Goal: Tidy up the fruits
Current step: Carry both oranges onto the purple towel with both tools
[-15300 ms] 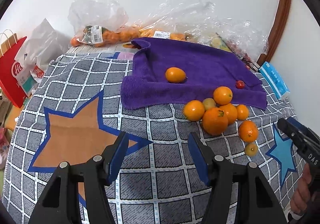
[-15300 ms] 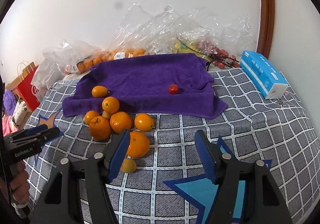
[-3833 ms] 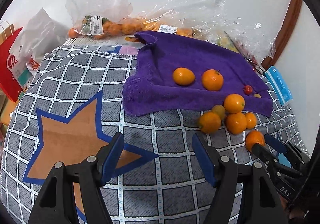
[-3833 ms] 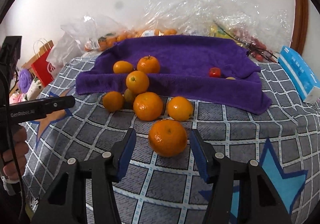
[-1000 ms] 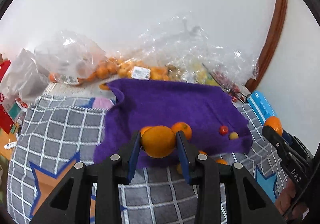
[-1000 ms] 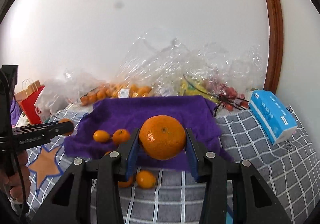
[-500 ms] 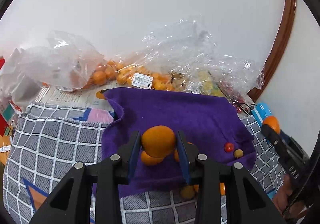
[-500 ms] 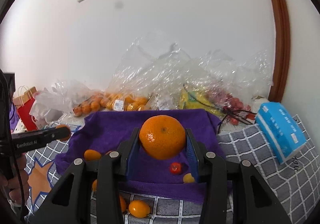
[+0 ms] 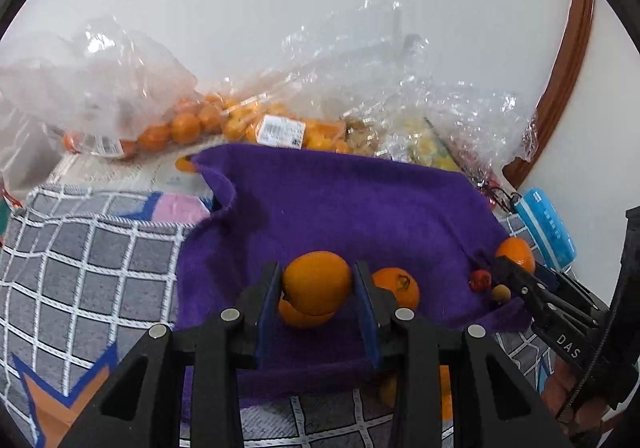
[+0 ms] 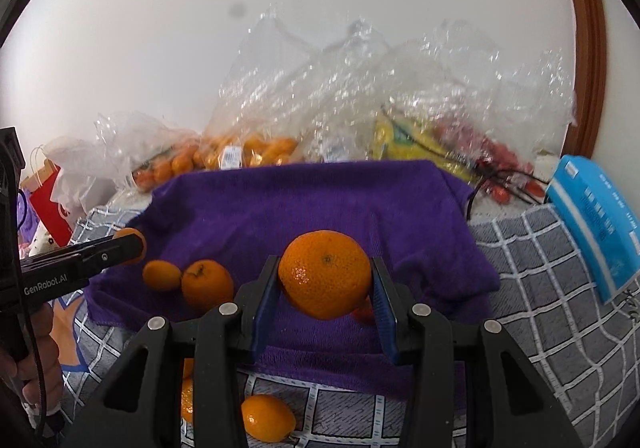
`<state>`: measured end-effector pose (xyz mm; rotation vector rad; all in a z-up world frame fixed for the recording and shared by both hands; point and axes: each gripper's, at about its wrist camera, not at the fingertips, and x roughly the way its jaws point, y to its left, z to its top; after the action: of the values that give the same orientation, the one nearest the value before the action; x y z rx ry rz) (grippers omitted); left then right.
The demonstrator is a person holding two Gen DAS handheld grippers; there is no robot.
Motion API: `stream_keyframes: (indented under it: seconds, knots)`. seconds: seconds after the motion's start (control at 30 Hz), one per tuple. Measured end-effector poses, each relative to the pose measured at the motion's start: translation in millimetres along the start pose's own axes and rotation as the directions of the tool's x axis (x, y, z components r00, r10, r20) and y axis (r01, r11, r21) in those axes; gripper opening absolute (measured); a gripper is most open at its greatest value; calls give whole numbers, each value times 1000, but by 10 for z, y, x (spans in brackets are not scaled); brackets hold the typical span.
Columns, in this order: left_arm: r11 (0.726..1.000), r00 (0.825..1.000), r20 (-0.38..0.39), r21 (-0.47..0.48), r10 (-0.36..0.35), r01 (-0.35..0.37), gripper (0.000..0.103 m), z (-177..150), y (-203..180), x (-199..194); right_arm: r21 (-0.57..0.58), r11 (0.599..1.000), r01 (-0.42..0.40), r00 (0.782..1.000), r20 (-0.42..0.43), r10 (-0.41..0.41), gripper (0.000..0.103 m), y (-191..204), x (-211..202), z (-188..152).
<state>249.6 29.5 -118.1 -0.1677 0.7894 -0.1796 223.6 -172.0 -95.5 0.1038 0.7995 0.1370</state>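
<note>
Left hand-held gripper [image 9: 316, 288]: clamped on an orange [image 9: 317, 283], above the purple towel [image 9: 340, 208].
Right hand-held gripper [image 10: 325, 288]: clamped on a tangerine [image 10: 325, 274], over the towel's near edge.
Advice: lower each fruit onto bare towel beside those lying there, then unclamp gently to prevent rolling.

- A towel [image 10: 304, 208] is lying on the checked table cover [image 10: 532, 288], with bagged fruit [image 10: 256, 152] sitting behind it against the wall.
- Two citrus fruits [image 10: 188, 282] are resting side by side on the towel's left part.
- A tissue box [image 10: 596, 220] is lying right of the towel.
- A kumquat [image 10: 268, 423] is sitting on the cover before the towel.
</note>
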Motion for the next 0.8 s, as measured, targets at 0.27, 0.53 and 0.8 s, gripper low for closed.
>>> stream_keyframes:
  seconds: [0.27, 0.53, 0.8]
  knots:
    - [999, 1000, -10, 37, -9, 10, 35, -68, -84, 91, 4, 1000, -12, 1000, -28, 12, 43, -3, 86, -66]
    - [999, 1000, -3, 40, -19, 19, 35, -75, -83, 94, 3, 1000, -11, 999, -40, 12, 43, 0, 132, -87]
    - [998, 1000, 13, 65, 6, -7, 35, -104, -152, 103, 13, 1000, -5, 999, -47, 5, 43, -26, 158, -92]
